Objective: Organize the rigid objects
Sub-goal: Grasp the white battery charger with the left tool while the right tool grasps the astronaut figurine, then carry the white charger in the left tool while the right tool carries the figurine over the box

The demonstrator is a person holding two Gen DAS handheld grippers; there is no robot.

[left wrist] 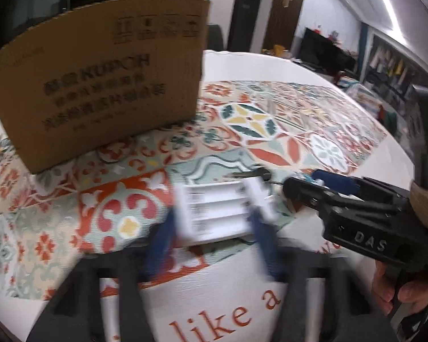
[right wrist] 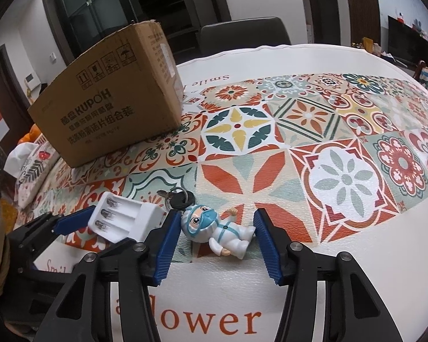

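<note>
While left hand-held gripper (right wrist: 112, 223) clamps battery case (right wrist: 122, 219) (white) — right hand-held gripper (right wrist: 214, 240) wide apart, straddling figurine (right wrist: 219, 232).

We are logging: patterned tablecloth (right wrist: 342, 176) covering the table; dark chair (right wrist: 242, 35) standing behind it; floral cushion (right wrist: 32, 168) lying at the left edge.
</note>
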